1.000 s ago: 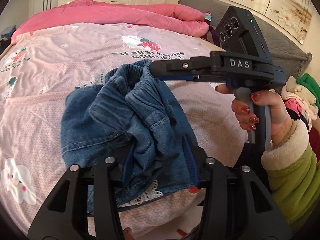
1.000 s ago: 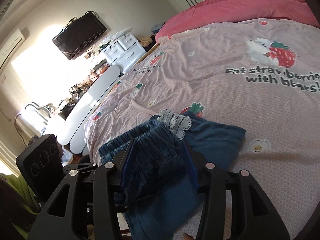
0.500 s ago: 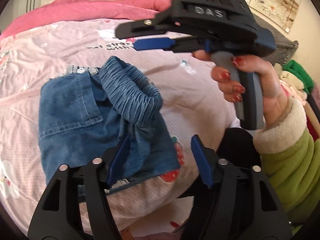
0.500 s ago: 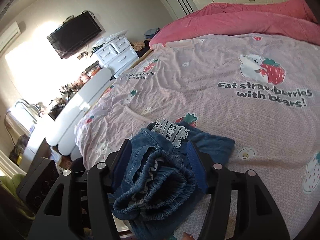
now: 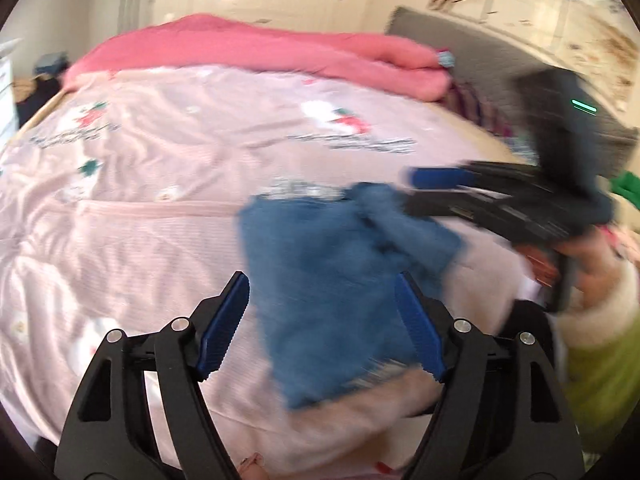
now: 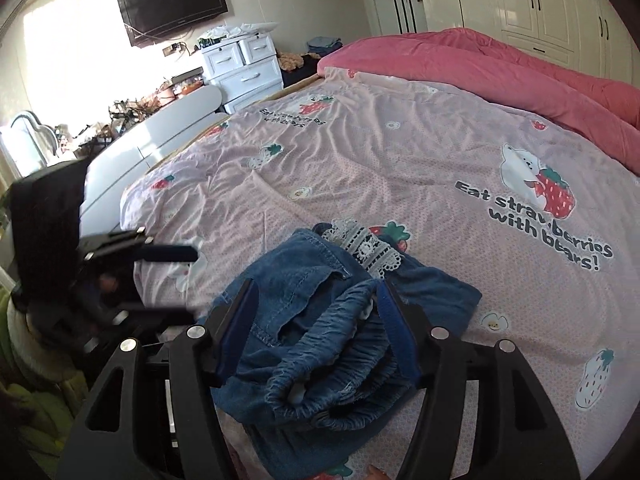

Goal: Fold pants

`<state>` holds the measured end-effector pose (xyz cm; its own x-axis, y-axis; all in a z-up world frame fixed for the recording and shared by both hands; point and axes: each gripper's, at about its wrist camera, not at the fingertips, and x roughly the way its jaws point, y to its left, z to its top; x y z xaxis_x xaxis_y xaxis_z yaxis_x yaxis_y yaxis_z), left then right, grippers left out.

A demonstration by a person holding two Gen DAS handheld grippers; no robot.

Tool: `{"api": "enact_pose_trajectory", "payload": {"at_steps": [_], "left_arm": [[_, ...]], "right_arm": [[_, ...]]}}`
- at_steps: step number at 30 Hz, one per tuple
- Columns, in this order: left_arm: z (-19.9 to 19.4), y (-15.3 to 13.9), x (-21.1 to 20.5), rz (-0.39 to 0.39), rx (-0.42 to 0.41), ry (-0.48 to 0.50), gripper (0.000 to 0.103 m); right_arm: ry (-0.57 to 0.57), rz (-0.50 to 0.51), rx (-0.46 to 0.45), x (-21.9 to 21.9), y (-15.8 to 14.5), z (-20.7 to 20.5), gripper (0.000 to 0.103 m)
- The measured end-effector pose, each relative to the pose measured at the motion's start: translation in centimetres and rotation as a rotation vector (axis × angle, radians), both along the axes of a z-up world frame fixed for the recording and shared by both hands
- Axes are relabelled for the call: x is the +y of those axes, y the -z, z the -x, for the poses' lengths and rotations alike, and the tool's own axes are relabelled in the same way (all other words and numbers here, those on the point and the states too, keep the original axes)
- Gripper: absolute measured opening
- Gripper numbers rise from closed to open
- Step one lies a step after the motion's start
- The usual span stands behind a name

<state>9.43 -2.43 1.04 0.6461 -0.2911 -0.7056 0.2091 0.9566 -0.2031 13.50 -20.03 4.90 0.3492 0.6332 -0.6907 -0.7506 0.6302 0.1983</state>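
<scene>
Where the pink sheet [image 6: 360, 168] nears the bottom edge of the frame, the pants [image 6: 320, 332] lie in a loose blue denim heap, lower centre in both views. In the right wrist view the gathered waistband [image 6: 340, 368] bunches toward the bottom and a strip of white lace [image 6: 368, 248] shows at the heap's upper edge.

The right gripper [image 6: 316, 316] stands wide open with its blue pads on either side of the waistband bunch; whether they touch the cloth cannot be told, and it has hold of nothing. The left gripper [image 5: 324, 316] is also spread wide, its view heavily blurred, the denim lying between and beyond its fingers without being pinched. It appears again at the left edge of the right wrist view, just off the heap.

A bear-and-strawberry print with lettering [image 6: 536, 216] sits right of centre. A red quilt [image 6: 500, 68] crosses the upper right, white drawers [image 6: 244, 68] and a wall television [image 6: 172, 0] stand upper left.
</scene>
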Motion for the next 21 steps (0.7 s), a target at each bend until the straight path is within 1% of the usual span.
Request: {"api": "enact_pose_trajectory", "payload": {"at_steps": [2, 4, 6, 8, 10, 12, 16, 18, 19, 21], "left_arm": [[-1.8, 0.6, -0.2, -0.019, 0.019, -0.017, 0.068], [-3.4, 1.5, -0.4, -0.048, 0.036, -0.025, 0.071], [-4.5, 2.5, -0.7, -0.071, 0.064, -0.031, 0.072], [-5.0, 3.3, -1.0, -0.058, 0.086, -0.019, 0.072], [-5.3, 3.9, -1.4, -0.081, 0.088, -0.016, 0.073], [-5.2, 3.9, -1.6, -0.077, 0.090, -0.017, 0.074], [-5.2, 4.1, -1.4, -0.076, 0.093, -0.015, 0.077], [-4.9, 4.2, -1.6, -0.075, 0.094, -0.014, 0.077], [-5.0, 4.2, -1.6, -0.076, 0.094, -0.014, 0.077], [-4.9, 4.3, -1.5, -0.071, 0.096, -0.012, 0.077]], "right_arm": [[0.019, 0.044, -0.006, 0.2, 0.6, 0.3, 0.061], [0.037, 0.073, -0.004, 0.2, 1.3, 0.6, 0.062], [0.057, 0.112, -0.016, 0.1, 2.0, 1.1, 0.070], [0.078, 0.175, -0.041, 0.2, 2.8, 1.6, 0.075], [0.091, 0.207, -0.033, 0.0, 3.8, 1.9, 0.076], [0.113, 0.210, -0.014, -0.5, 4.8, 2.1, 0.077], [0.156, 0.177, 0.018, -1.6, 6.1, 2.6, 0.081], [0.173, 0.159, 0.050, -2.0, 6.7, 2.6, 0.082], [0.179, 0.141, 0.084, -2.1, 7.3, 2.5, 0.082], [0.199, 0.136, 0.103, -2.3, 7.9, 2.6, 0.083]]}}
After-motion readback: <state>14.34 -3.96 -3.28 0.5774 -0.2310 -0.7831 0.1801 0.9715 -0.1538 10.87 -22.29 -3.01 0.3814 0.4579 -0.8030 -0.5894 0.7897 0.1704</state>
